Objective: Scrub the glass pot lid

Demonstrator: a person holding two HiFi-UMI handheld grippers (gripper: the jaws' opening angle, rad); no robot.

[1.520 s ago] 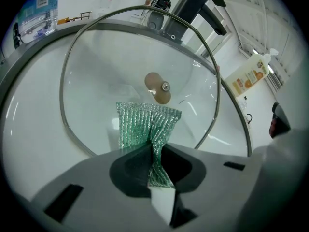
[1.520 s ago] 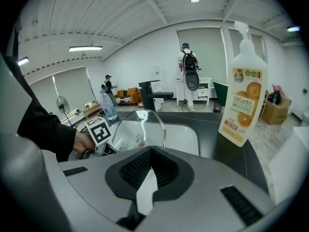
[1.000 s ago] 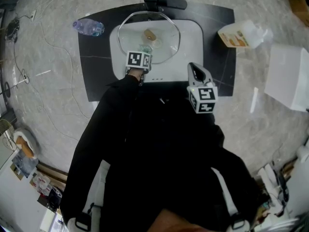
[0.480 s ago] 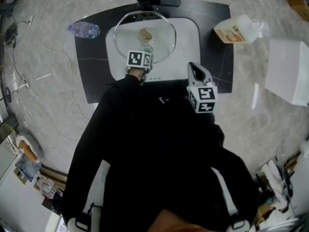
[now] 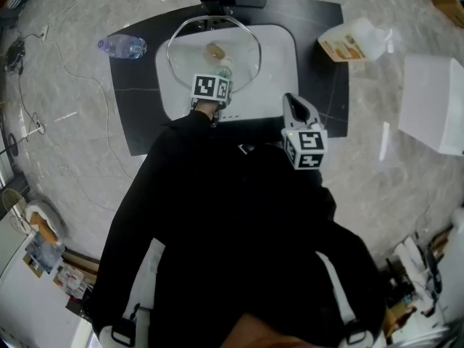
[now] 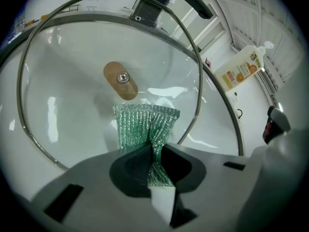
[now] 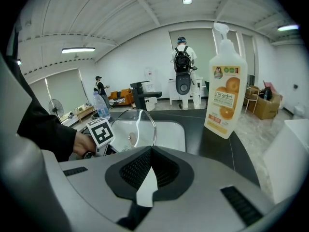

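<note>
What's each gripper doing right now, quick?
Left gripper: closed on the green scouring cloth.
Right gripper: closed, holding nothing.

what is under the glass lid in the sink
Through the glass lid only white sink basin shows. The green scrub pad, shut in the left tongs, covers one patch, hiding what lies beneath there.

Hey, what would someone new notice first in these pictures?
The glass lid stands tilted in the white sink, with a green scrub cloth pinched in the left claw against it. An orange-labelled soap bottle stands on the dark counter nearby, and the right claw is shut, empty.
</note>
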